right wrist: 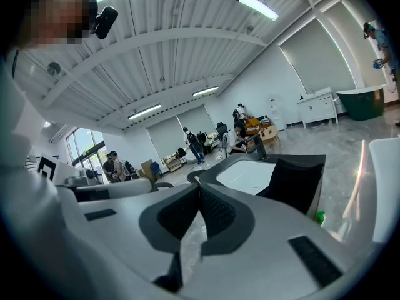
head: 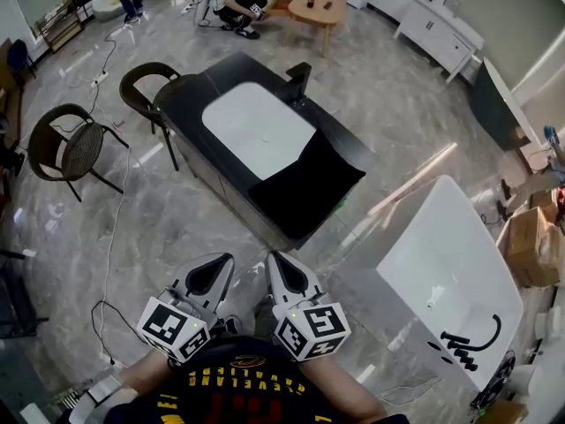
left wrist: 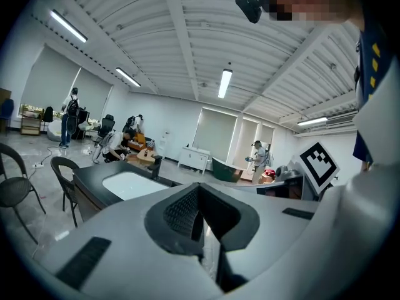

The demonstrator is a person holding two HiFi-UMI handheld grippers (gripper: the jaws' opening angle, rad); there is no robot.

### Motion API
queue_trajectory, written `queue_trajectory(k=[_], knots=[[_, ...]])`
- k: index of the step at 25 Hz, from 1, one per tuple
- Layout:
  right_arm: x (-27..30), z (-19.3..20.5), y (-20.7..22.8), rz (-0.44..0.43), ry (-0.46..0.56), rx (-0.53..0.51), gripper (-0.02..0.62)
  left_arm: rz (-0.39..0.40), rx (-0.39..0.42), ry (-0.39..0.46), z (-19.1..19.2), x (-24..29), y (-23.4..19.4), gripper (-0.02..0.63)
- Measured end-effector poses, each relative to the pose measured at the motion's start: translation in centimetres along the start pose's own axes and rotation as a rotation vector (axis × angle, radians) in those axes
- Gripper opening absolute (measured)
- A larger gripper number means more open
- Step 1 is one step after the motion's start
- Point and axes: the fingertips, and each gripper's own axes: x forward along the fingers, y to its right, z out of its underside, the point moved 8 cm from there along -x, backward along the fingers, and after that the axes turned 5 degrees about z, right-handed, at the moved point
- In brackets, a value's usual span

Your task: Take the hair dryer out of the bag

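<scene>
A black bag lies on the near end of a dark table, next to a white inset. No hair dryer shows in any view. My left gripper and right gripper hang side by side close to my body, over the floor and short of the table. Both are shut with nothing between the jaws. In the left gripper view the left gripper points at the table. In the right gripper view the right gripper has the bag ahead to its right.
Two wicker chairs stand left of the table, with a cable on the floor. A white table sits at the right, cardboard boxes beyond it. A black fixture stands on the dark table. People are at the far end.
</scene>
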Motion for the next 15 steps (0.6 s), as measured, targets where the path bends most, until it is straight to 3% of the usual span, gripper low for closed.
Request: queue_trajectory(k=[5,10,15], knots=[[2.8,-0.9,4.0,0.009,-0.046,-0.027,0.009,-0.034,-0.011,-0.017,-0.7,3.7,-1.1,0.002],[5.3,0.2,8.4,0.042,-0.156,-0.064,0.01,-0.065,-0.009,-0.029,-1.4,6.8,-1.6,0.002],[7.9,1.5,11.1,0.05,-0.251,-0.226,0.011,-0.123,-0.014,-0.035,-1.7,8.6,-2.7,0.002]])
